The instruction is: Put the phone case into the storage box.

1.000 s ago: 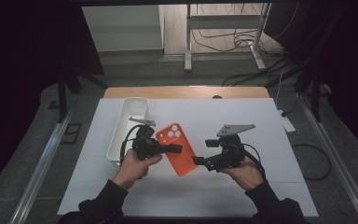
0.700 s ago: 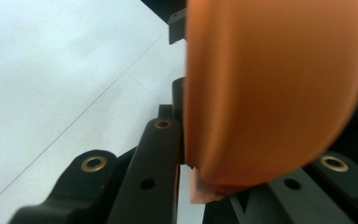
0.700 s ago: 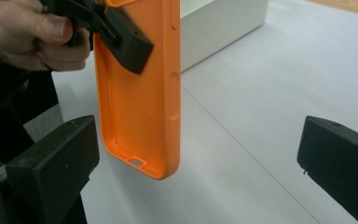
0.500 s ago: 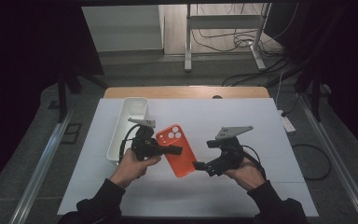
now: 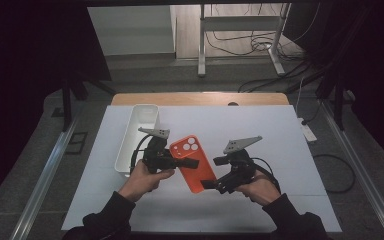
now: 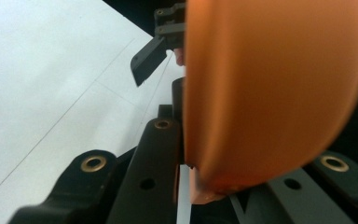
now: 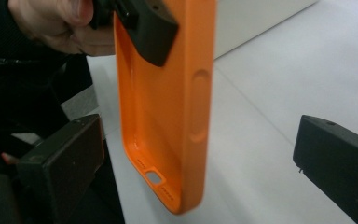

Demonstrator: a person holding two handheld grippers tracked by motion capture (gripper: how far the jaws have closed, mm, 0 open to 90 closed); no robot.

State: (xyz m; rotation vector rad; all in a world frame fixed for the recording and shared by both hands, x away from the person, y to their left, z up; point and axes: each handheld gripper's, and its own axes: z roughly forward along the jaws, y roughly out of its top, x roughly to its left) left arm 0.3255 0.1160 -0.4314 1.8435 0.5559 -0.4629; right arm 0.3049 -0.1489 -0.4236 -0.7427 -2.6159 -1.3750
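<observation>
An orange phone case [image 5: 192,162] is held above the table, camera cut-out end pointing away from the person. My left gripper [image 5: 189,163] is shut on its upper part; one black jaw lies across the case's inside [image 7: 149,28], and the case's back [image 6: 279,93] bulges close over that gripper's jaws. My right gripper [image 5: 211,173] is open, a jaw on either side of the case's lower end [image 7: 168,140], and neither pad touches it. Its far jaw tip [image 6: 149,58] pokes out beyond the case in the left gripper view.
A white rectangular tray [image 5: 139,120] stands at the left of the white table sheet [image 5: 270,135], just beyond the left hand. The wooden table edge [image 5: 200,98] runs along the back. Cables and a metal stand lie on the floor behind.
My right gripper has edged a little left and toward the person, so its jaws now straddle the case's lower end. The left gripper and the case have stayed put.
</observation>
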